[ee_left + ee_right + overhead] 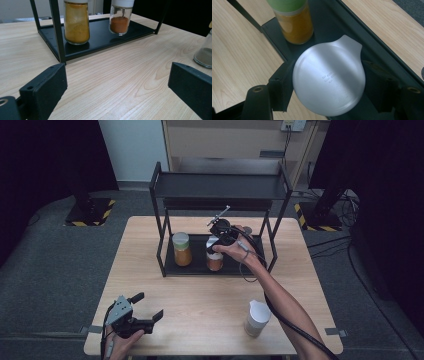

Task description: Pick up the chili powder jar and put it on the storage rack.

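Note:
A black two-tier rack (161,220) stands at the back of the wooden table (200,295). On its lower shelf (100,40) a jar of yellow spice (181,250) with a green lid stands left of a white-lidded jar of red-orange spice (215,260). My right gripper (218,242) reaches down over that red-spice jar. In the right gripper view its jaws press both sides of the jar's white lid (329,80), and the gripper (328,75) is shut on it. The jar's base rests on the shelf (119,23). My left gripper (150,306) sits open near the table's front left corner, nothing between its jaws (117,87).
A third jar (256,318) with a white flip lid and grey powder stands on the table at front right, seen too as the jar (204,53) by the left gripper's right jaw. The rack's upper shelf (220,185) overhangs the jars. Bare wood lies between rack and left gripper.

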{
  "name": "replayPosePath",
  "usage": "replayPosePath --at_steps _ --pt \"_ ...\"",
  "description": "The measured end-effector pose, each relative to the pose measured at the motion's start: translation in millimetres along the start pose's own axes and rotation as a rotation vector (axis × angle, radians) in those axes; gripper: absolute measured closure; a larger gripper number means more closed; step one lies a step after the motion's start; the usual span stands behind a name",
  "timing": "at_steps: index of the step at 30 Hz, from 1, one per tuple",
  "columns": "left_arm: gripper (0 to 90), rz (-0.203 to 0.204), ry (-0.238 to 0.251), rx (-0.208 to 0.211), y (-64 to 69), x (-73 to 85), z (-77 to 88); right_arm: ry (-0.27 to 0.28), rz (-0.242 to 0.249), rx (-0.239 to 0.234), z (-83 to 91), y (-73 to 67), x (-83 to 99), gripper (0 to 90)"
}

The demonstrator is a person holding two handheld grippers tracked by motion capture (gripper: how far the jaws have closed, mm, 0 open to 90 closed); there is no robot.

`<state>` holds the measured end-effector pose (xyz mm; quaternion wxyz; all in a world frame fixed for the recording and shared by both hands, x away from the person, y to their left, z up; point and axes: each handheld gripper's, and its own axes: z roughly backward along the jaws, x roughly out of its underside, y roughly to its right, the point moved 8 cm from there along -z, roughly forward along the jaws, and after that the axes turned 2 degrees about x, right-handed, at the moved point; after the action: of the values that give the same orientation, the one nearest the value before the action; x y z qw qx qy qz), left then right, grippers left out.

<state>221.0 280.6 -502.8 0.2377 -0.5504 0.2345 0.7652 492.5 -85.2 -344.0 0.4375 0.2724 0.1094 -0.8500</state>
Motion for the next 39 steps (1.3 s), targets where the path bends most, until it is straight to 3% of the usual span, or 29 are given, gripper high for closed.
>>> replayPosePath --at_steps 18,39 --pt "1.1 0.0 0.003 -0.002 -0.5 0.0 0.6 0.003 -0.04 0.011 -18.1 11.2 -4.0 31.8" --pt "1.1 0.0 0.003 -0.001 -0.8 0.0 0.4 0.009 -0.051 0.012 -18.7 13.1 -4.4 31.7"
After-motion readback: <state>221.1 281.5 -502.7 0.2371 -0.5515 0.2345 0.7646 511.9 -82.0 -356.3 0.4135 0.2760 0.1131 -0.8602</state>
